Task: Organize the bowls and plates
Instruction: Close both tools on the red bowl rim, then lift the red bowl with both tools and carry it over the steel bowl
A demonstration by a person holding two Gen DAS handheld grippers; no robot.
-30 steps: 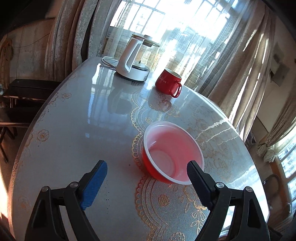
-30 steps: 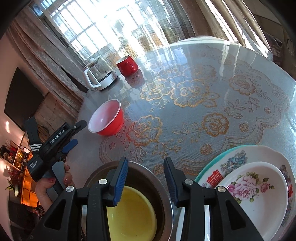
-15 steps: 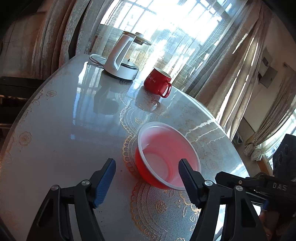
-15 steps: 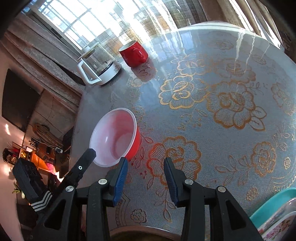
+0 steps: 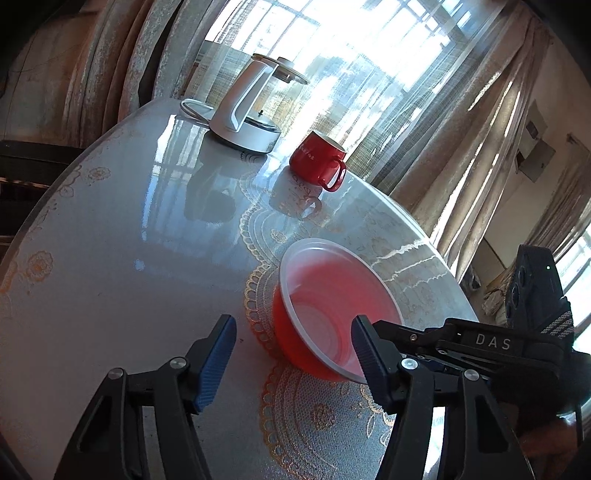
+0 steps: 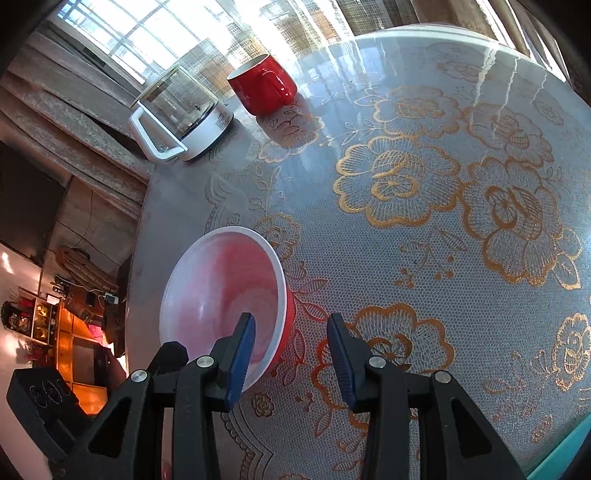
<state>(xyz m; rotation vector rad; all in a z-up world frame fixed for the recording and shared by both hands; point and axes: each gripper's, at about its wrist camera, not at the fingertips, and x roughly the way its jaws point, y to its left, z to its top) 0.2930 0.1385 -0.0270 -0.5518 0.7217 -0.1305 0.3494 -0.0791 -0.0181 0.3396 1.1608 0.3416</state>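
now the left gripper (image 5: 291,354) fingers are closing around the red bowl's (image 5: 332,314) near rim, not touching; the right gripper (image 6: 291,354) fingers straddle its side wall, narrow, not squeezing.

Shining hard through a big gridded window (image 5: 354,44), washing out the panes. Hanging beside it in long folds, pale beige curtains (image 5: 461,155), with a sheer netted layer (image 6: 306,33) catching the sun. Reflecting the brightness on a round glossy surface (image 5: 110,229) covered with a lace cloth of gold flowers (image 6: 509,206). Standing dark at the left, some low furniture (image 5: 22,173), hard to tell what kind. Glowing orange far below, a cabinet with small shelves (image 6: 48,325). Showing a plain cream wall (image 5: 554,122) at the right, carrying a small grey box (image 5: 535,158).
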